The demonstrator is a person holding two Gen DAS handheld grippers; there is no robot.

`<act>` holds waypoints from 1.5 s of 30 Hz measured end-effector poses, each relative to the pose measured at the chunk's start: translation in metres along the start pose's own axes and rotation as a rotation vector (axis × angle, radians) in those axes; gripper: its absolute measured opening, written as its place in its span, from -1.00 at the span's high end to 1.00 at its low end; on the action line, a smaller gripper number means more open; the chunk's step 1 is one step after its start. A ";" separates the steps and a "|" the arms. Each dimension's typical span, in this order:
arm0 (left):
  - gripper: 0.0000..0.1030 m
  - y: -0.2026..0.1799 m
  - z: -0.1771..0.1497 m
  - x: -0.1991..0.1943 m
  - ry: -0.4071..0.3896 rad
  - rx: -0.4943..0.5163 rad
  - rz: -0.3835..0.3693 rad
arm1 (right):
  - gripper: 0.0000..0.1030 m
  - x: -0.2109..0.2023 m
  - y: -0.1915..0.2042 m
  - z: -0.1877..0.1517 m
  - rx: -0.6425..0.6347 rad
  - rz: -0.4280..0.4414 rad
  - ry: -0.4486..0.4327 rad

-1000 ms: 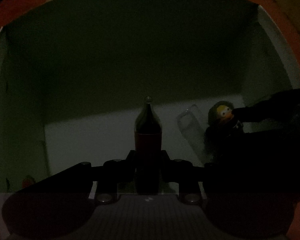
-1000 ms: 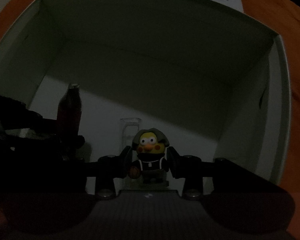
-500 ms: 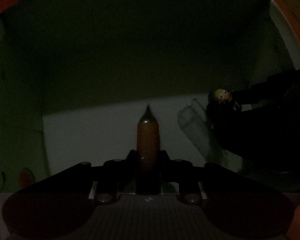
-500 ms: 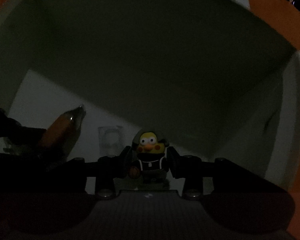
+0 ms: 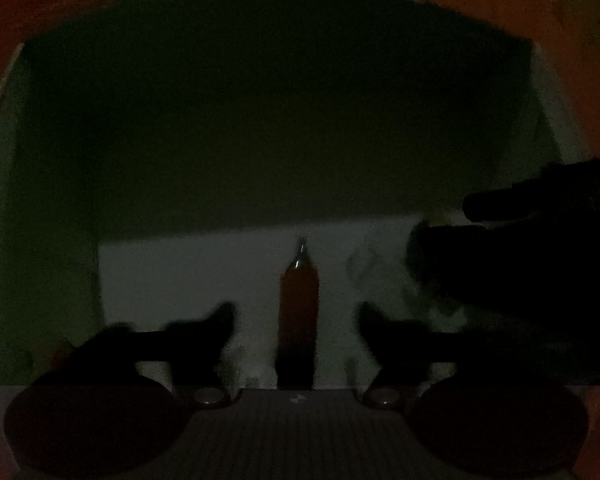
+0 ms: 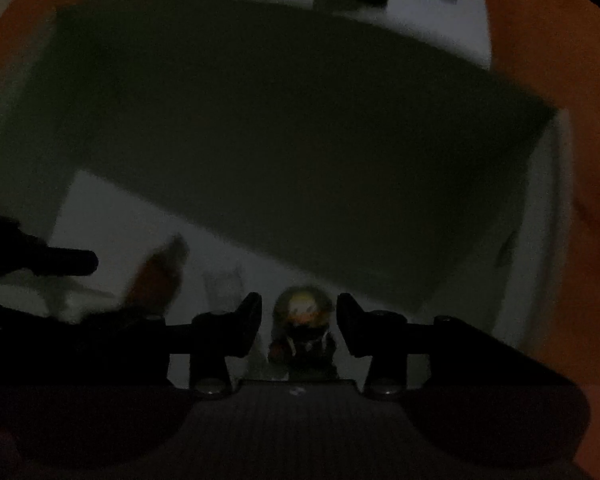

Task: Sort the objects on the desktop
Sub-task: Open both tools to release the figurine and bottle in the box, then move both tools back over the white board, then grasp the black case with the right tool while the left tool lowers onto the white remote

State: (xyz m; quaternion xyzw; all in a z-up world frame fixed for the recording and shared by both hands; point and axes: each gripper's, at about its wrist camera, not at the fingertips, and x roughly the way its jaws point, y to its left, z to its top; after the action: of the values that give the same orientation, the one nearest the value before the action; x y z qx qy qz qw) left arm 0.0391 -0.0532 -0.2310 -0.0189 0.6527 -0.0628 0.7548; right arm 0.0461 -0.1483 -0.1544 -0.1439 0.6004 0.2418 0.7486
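Note:
Both grippers reach down into a dim white box (image 5: pixel 260 120). An orange pen (image 5: pixel 299 292) with a metal tip lies on the box floor between the spread fingers of my left gripper (image 5: pixel 296 312), which is open and not touching it. In the right wrist view a small yellow-faced toy figure (image 6: pixel 303 316) in dark clothes sits on the floor between the fingers of my open right gripper (image 6: pixel 300 316), with gaps on both sides. The pen (image 6: pixel 156 272) shows blurred at the left there, beside a dark left finger (image 6: pixel 72 262).
A clear plastic piece (image 5: pixel 364 264) lies on the box floor between the pen and the figure. The box walls (image 6: pixel 300 120) rise close on all sides. Orange cloth (image 6: pixel 560 60) surrounds the box, and a white surface with small dark items (image 6: pixel 420 8) lies beyond its far edge.
Both grippers have gone from shut to open. The pen and the figure now rest on the box floor, and both cameras have pulled back and upward.

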 end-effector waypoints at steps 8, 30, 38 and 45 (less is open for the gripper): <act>-0.70 0.019 0.046 -0.059 -0.160 -0.046 -0.041 | 0.10 -0.067 -0.019 0.037 0.063 0.063 -0.129; -0.54 0.047 0.230 0.012 -0.156 -0.218 -0.014 | 0.10 0.011 -0.103 0.239 0.178 0.060 -0.094; -0.54 0.040 0.260 0.048 -0.164 -0.242 -0.025 | 0.10 0.049 -0.134 0.230 0.184 0.045 -0.043; -0.51 0.038 0.267 0.072 -0.164 -0.266 -0.063 | 0.10 0.058 -0.152 0.221 0.210 0.054 -0.054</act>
State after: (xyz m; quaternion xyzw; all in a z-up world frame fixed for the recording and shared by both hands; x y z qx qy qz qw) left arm 0.3154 -0.0382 -0.2664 -0.1443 0.5906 0.0022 0.7940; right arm 0.3201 -0.1540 -0.1696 -0.0418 0.6056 0.2017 0.7687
